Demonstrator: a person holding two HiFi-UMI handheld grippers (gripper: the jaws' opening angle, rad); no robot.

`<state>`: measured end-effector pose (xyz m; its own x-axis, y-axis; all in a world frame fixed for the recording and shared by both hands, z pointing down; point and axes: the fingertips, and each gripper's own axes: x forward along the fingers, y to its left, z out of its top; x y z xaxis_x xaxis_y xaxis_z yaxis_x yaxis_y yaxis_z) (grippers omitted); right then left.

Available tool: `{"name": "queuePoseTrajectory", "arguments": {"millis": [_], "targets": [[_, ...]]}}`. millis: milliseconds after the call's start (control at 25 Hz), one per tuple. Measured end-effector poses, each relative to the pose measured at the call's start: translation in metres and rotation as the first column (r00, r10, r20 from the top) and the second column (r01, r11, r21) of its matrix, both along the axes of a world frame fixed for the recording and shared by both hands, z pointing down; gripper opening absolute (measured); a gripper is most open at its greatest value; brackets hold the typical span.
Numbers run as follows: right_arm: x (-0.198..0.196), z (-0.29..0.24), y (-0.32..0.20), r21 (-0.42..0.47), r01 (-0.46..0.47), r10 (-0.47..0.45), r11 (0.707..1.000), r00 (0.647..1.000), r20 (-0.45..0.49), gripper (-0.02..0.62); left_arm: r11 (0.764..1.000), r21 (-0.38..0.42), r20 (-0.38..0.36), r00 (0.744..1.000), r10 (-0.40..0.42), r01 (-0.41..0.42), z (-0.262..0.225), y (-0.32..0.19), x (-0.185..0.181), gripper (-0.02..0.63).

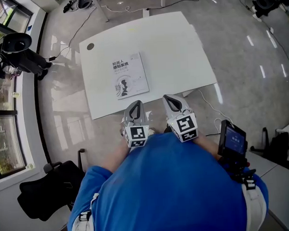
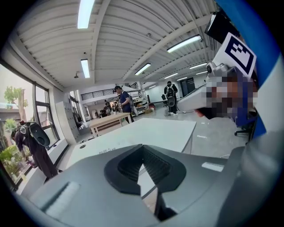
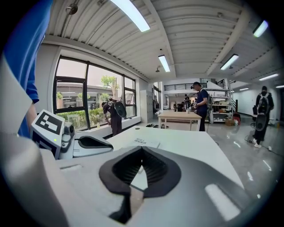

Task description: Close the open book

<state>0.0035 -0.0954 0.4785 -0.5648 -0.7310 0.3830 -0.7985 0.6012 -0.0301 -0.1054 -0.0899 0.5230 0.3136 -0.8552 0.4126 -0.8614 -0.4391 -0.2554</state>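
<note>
book (image 1: 129, 76): closed, long axis pointing away | table (image 1: 180, 50): bare to rt | L gripper (image 1: 133, 108), R gripper (image 1: 171, 102): jaws together, empty

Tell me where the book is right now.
In the head view the book lies closed on the white table, left of its middle, just ahead of the left gripper.

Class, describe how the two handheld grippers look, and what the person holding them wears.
Both the left gripper and the right gripper have light grey curved shells, with black ribbed pads lining the jaws. Each carries a white cube printed with black square markers. The person wears a blue top with white straps at the waist.
</note>
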Motion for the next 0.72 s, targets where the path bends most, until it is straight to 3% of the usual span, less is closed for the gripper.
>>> {"name": "queuePoseTrajectory", "arguments": {"millis": [120,400,720], "targets": [[0.006,0.009,-0.02,-0.022,0.019,-0.019,1.0,1.0,0.003,0.003,1.0,-0.028,0.028,1.0,0.003,-0.002,0.016,-0.018,0.011,0.008],[0.025,0.033,-0.052,-0.092,0.052,-0.051,0.994,0.999,0.004,0.003,0.996,-0.089,0.085,0.996,-0.012,0.019,0.054,-0.054,0.038,0.094],[0.037,0.058,-0.076,-0.138,0.099,-0.1,0.985,0.995,-0.003,0.003,0.989,-0.14,0.204,0.979,-0.024,0.054,0.1,-0.074,0.047,0.154]]}}
